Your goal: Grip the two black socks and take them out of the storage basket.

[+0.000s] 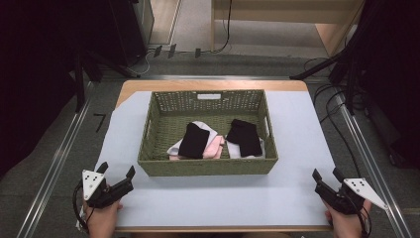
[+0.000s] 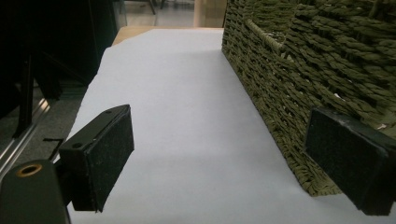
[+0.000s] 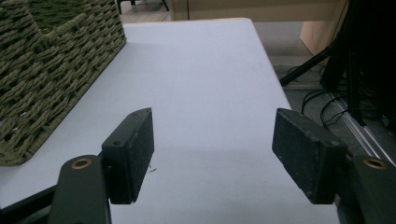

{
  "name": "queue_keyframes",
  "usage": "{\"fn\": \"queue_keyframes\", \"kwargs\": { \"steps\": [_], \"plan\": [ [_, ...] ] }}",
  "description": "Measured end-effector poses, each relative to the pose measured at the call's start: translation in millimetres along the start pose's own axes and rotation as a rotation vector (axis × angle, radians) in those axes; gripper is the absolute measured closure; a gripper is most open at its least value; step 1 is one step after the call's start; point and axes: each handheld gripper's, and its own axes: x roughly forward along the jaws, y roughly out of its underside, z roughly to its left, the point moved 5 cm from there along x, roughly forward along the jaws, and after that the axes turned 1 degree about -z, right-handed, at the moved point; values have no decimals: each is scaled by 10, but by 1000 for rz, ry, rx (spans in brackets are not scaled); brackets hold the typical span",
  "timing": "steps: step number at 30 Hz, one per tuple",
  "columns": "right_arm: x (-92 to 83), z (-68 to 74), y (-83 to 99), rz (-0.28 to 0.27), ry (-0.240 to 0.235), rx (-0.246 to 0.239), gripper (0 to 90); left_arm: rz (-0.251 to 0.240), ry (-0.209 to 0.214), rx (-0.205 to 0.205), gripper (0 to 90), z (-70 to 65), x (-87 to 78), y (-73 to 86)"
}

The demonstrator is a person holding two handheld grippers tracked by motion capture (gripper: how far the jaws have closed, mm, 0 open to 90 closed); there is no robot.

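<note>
- My left gripper (image 1: 117,174) and right gripper (image 1: 327,174) rest at the table's (image 1: 297,198) near corners — both gaping, empty.
- Socks (image 1: 194,141) lie in the basket (image 1: 208,166) ahead, between them — left hand slightly nearer.

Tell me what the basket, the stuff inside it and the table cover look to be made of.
Basket: woven twisted cord, olive green, matte, likely paper rope or seagrass; the plaited strands show plainly in both gripper views.
Black pieces, and pink and white ones: soft folded fabric, probably knit, sock-like.
Table cover: smooth pale sheet, matte, maybe paper or thin plastic; its uneven edge leaves wood bare at the far corner.
</note>
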Motion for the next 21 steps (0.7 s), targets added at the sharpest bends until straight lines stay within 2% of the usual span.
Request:
{"fn": "queue_keyframes", "kwargs": {
  "steps": [7, 9, 11, 13, 14, 15, 17, 20, 21],
  "plan": [
    [14, 119, -104, 17, -17, -3, 292, 2, -5, 9, 96, -5, -1, 2],
    [6, 198, -228, 14, -25, -11, 292, 2, -6, 8, 96, -5, -1, 2],
    [3, 229, -275, 13, -26, -7, 293, 1, -6, 6, 96, -4, 0, 1],
    [4, 335, -422, 11, -38, -17, 293, 2, -7, 6, 96, -4, 1, 2],
    [4, 335, -422, 11, -38, -17, 293, 3, -8, 6, 96, -6, 2, 2],
    [15, 414, -526, 5, -47, -37, 294, 4, -8, 6, 96, -6, 4, 2],
    [19, 446, -566, 3, -54, -41, 293, 6, -7, 6, 96, -6, 3, 2],
    [51, 609, -798, -16, -68, -53, 298, 7, -12, 5, 96, -3, 5, 3],
    [51, 609, -798, -16, -68, -53, 298, 7, -12, 5, 96, -3, 5, 3]
  ]
}}
